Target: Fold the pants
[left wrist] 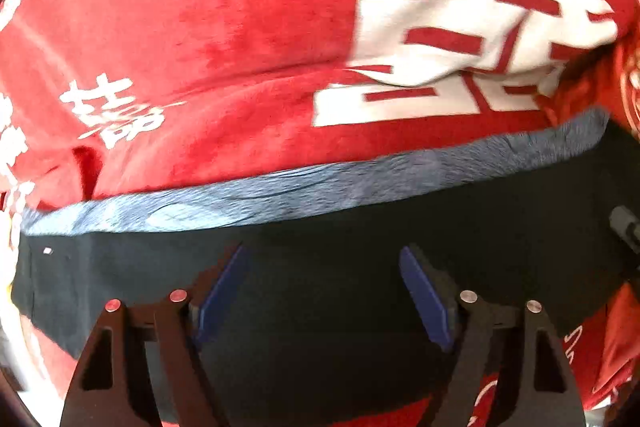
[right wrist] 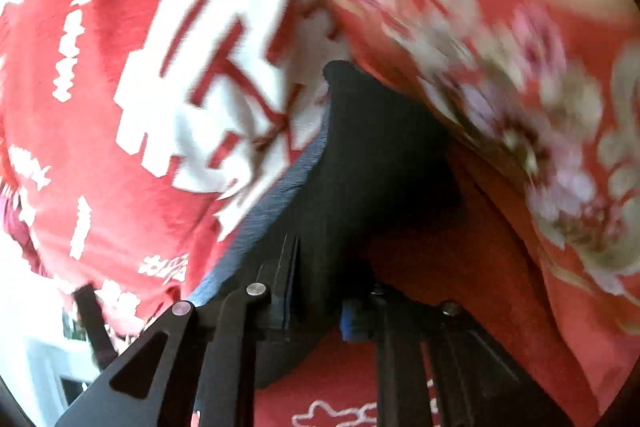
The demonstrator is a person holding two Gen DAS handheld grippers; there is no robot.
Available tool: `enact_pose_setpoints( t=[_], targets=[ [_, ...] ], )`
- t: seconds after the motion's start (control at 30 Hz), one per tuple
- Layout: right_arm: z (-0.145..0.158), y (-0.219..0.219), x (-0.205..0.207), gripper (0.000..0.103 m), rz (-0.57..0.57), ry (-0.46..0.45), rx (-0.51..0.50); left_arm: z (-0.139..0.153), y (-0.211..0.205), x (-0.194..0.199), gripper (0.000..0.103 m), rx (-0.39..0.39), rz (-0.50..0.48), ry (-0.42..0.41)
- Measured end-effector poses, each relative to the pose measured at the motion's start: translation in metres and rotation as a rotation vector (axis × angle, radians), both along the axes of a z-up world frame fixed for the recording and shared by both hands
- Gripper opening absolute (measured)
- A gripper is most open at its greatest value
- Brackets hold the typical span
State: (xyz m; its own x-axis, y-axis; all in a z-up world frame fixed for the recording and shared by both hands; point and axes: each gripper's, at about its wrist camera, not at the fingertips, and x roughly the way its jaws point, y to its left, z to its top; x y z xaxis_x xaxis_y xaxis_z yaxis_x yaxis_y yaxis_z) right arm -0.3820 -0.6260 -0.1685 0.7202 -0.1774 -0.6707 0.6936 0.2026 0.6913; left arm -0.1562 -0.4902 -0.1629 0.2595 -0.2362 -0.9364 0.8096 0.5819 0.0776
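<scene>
The dark pants [left wrist: 320, 247] lie spread on a red blanket [left wrist: 200, 27] that has large white characters printed on it. In the left wrist view the pants fill the lower half of the picture, and along their far edge runs a lighter blue-grey band [left wrist: 320, 183], which touches the red blanket just behind it.

The left claw [left wrist: 324, 291] is low over the pants. Its two fingers with blue pads [left wrist: 424, 303] stand well apart, and the dark cloth shows in the wide gap between them. Nothing is held between the pads; whether the tips touch the cloth I cannot tell.

In the right wrist view the picture is blurred. The right claw [right wrist: 316, 311] is at one end of the pants [right wrist: 372, 155]. Its fingers stand close together, and dark cloth runs down between them, so they seem to be clamped on the pants, though the pads are mostly hidden by the fabric. The blue-grey band [right wrist: 276, 195] goes diagonally from the claw up along the edge of the red blanket [right wrist: 100, 147]. To the right, a red cloth with a flower pattern [right wrist: 520, 87] lies over or beside the pants; which one I cannot tell because of the blur.
</scene>
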Motion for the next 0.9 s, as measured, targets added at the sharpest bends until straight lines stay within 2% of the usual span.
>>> enact_pose_setpoints(
  t=[0.07,0.1,0.13,0.2,0.33,0.4,0.53,0.63,0.77,0.9],
  targets=[
    [0.018,0.006,0.004,0.017,0.035,-0.006,-0.043,-0.024,-0.013,-0.014,0.081,0.061,-0.070,0.043],
    [0.026,0.009,0.007,0.016,0.051,-0.003,-0.065,-0.036,-0.016,-0.020,0.081,0.088,-0.086,0.038],
    [0.033,0.013,0.012,0.014,0.075,-0.003,-0.081,-0.035,-0.015,-0.025,0.081,0.051,-0.083,-0.006],
    [0.046,0.019,0.023,0.013,0.109,0.011,-0.127,-0.035,-0.014,-0.028,0.081,0.039,-0.091,-0.020],
    [0.067,0.031,0.046,0.013,0.165,0.035,-0.198,-0.030,-0.010,-0.006,0.081,0.037,-0.115,0.099],
    [0.076,0.036,0.054,0.013,0.175,0.043,-0.220,-0.021,-0.001,0.005,0.081,0.029,-0.112,0.118],
    [0.097,0.060,0.074,0.013,0.238,0.066,-0.287,0.006,0.041,0.036,0.081,-0.049,-0.070,0.109],
    [0.107,0.083,0.098,0.013,0.305,0.088,-0.343,0.020,0.070,0.067,0.081,-0.071,-0.036,0.092],
    [0.108,0.128,0.146,0.013,0.428,0.112,-0.388,0.024,0.127,0.118,0.081,-0.047,0.065,0.078],
    [0.081,0.186,0.199,0.013,0.579,0.177,-0.395,0.016,0.180,0.169,0.082,-0.002,0.182,0.050]
  ],
)
